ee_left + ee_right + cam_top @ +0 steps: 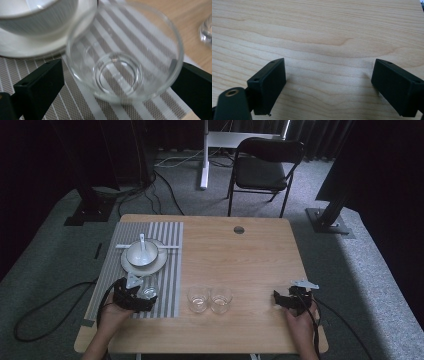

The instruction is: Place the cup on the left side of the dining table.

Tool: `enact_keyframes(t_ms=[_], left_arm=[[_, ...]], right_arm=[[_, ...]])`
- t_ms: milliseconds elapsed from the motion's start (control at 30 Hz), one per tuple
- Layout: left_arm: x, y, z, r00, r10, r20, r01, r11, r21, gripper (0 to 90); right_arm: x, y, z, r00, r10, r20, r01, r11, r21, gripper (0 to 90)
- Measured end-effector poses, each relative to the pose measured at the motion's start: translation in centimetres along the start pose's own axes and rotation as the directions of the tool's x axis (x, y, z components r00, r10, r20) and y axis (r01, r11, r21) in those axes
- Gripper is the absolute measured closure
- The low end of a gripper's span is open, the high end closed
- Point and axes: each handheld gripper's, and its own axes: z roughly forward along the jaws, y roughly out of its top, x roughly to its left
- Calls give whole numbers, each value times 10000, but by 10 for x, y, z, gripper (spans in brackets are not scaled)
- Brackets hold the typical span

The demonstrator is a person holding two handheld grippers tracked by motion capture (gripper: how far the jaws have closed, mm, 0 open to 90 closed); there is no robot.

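A clear glass [148,288] [125,57] stands upright on the striped placemat [167,270] [160,105], just in front of a white plate [131,266] [22,48] that carries a white bowl [141,254] [37,20] and a spoon. My left gripper [145,296] [122,75] is open around the glass, one jaw on each side; a narrow gap shows at the left jaw. At the table's right front, my right gripper [279,298] [328,75] is open over bare wood, nothing between its jaws.
Two more clear glasses [198,299] [221,299] stand side by side on the wooden table [240,255], right of the mat. One of them shows at the edge [206,30] of the left gripper view. A black chair [265,165] stands beyond the table.
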Motion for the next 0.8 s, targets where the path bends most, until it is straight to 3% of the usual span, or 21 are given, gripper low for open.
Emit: enact_keyframes(t_ms=[100, 333, 533, 800], left_arm=[[2, -9, 0, 9995, -267, 158, 267, 9996, -35, 10], [3, -24, -5, 9991, -354, -225, 354, 9994, -29, 10], [11, -40, -10, 9915, -1261, -309, 1249, 9914, -399, 10], [13, -58, -12, 9856, -1526, -723, 1490, 9874, -538, 10]], right_arm=[[0, 0, 0, 10000, 13, -2, -13, 10000, -3, 118], [0, 0, 0, 10000, 16, -2, -16, 10000, 2, 118], [0, 0, 0, 10000, 10, -3, -10, 10000, -1, 118], [0, 0, 0, 10000, 11, -1, -11, 10000, -1, 118]])
